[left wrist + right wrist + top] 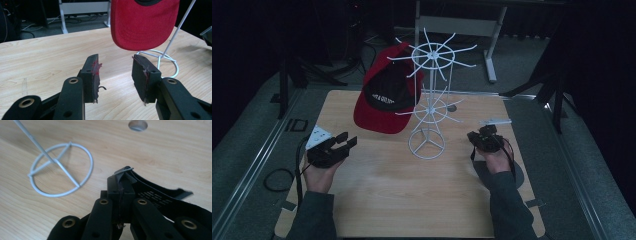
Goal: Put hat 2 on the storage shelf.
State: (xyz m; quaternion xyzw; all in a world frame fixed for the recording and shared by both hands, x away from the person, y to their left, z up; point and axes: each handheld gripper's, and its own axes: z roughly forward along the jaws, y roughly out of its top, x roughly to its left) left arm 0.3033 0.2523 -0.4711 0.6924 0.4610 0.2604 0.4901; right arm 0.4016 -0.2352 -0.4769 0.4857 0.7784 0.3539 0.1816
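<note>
Right gripper [120, 178] is clenched on a black strap [160, 197] with a metal clip at its end, just off the desk [412, 200], beside the rack [428, 100] base. Your left gripper [115, 75] is released, nothing between the jaws, red cap [142, 22] hanging ahead. Open desk lies between your hands.

Cap [384, 95] on rack [428, 100] left side; strap [160, 197] right of rack base.

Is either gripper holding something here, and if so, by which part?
The right gripper is shut on a black strap, pinching it at its end by the metal ring. The left gripper is open, nothing between its fingers.
</note>
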